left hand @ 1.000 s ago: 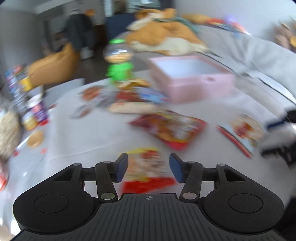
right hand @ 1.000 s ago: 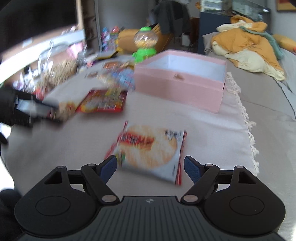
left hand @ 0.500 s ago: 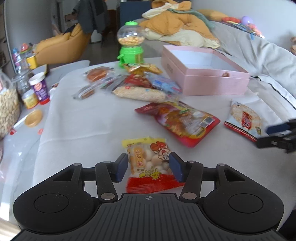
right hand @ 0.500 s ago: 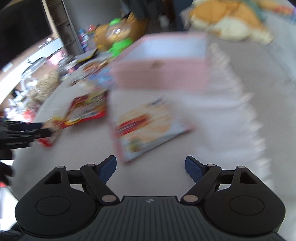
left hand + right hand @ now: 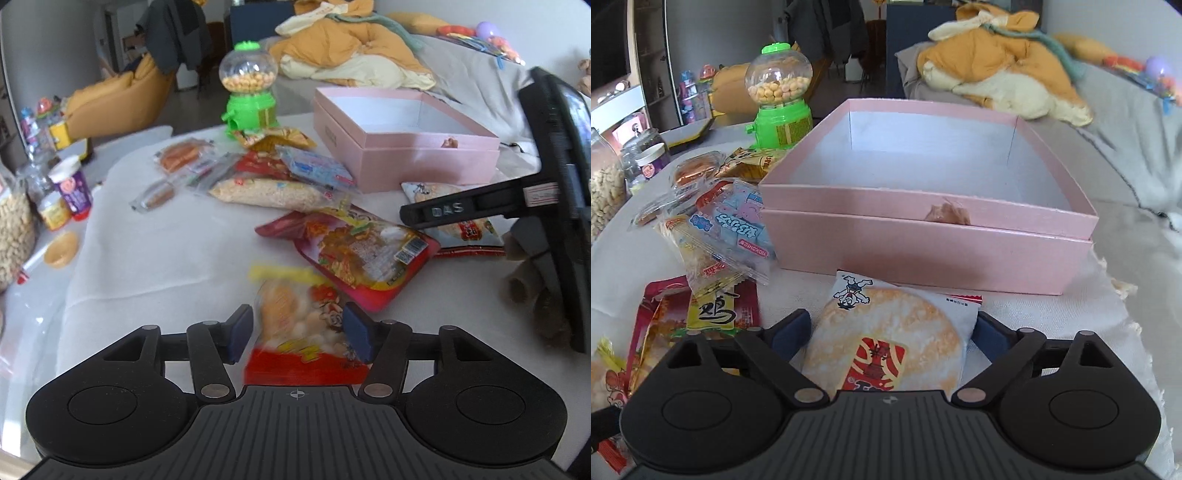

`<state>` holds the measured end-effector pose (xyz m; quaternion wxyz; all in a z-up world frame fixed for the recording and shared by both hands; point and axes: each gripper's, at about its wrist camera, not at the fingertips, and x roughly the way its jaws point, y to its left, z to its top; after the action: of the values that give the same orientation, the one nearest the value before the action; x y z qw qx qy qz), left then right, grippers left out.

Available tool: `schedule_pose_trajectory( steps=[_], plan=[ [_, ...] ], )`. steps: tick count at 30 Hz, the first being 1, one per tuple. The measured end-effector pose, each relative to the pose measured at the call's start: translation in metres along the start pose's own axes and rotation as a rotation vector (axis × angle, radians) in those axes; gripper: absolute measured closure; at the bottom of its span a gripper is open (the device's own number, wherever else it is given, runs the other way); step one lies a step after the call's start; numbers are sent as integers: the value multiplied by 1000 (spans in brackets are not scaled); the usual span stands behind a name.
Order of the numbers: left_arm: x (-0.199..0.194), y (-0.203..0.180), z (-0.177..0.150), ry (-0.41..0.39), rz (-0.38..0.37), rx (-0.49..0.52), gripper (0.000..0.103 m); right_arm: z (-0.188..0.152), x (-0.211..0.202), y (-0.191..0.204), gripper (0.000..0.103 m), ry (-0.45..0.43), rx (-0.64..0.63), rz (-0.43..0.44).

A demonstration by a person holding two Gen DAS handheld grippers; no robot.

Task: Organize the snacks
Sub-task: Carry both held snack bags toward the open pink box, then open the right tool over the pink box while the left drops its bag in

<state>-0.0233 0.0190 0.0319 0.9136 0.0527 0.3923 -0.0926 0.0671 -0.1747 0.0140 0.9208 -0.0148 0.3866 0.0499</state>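
Snacks lie scattered on the grey-white cloth point(image 5: 155, 258) and I'm at the pickup step with both tools at once. My left gripper point(image 5: 299, 330) straddles the yellow-and-red clear packet of small round puffs point(image 5: 299, 332); jaws look partly open, blue pads just beside its edges, and with the packet blurred I can't tell if they pinch it yet. My right gripper point(image 5: 892, 332) is wide open around the white round rice-cracker packet with a red label point(image 5: 886, 343), pads flanking both sides, nothing held. That packet sits just in front of the open pink cardboard box point(image 5: 923, 236), which looks empty inside. A big red foil snack bag point(image 5: 354, 251) lies beyond the left packet, and a loose heap of small wrappers point(image 5: 716, 221) sits left of the box, near the green gumball dispenser point(image 5: 779, 92). I judge the task barely started. Next: close both jaws squarely on the packet edges, lift clear of the cloth, carry over the box's near wall, release inside. The right one goes first, being closest.
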Motion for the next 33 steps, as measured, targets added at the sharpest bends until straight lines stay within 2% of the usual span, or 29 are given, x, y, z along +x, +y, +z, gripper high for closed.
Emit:
schedule_pose_trajectory(
  steps=[3, 7, 11, 12, 13, 16, 20, 22, 24, 27, 29, 33],
  plan=[
    [5, -5, -2, 26, -14, 16, 41, -4, -7, -11, 10, 16, -35, 61],
    [5, -9, -3, 22, -8, 38, 43, -17, -27, -27, 27, 1, -96, 118],
    [-3, -4, -4, -4, -29, 24, 49, -23, -42, -49, 27, 10, -76, 136],
    [-9, -4, -4, -23, -33, 28, 53, -24, -46, -54, 27, 4, -73, 136],
    [-18, -2, -3, -49, -25, 30, 83, -25, -52, -59, 27, -8, -72, 136],
    [-51, 8, 11, -151, 0, 5, 81, -21, -74, -67, 27, -71, -91, 149],
    [-71, 16, 50, -266, 19, 17, 81, 9, -109, -72, 27, -235, -115, 139],
    [-63, 23, 67, -273, -20, -16, 81, 28, -117, -73, 27, -303, -114, 132],
    [-50, 29, 78, -256, -59, -61, 81, 50, -113, -72, 27, -334, -106, 124],
    [-31, 38, 79, -226, -81, -119, 81, 85, -86, -65, 27, -345, -90, 126],
    [-22, 47, 77, -209, -120, -163, 81, 105, -57, -55, 24, -303, -129, 120],
    [-10, 58, 89, -221, -234, -244, 81, 111, -27, -46, 24, -226, -118, 87]
  ],
)
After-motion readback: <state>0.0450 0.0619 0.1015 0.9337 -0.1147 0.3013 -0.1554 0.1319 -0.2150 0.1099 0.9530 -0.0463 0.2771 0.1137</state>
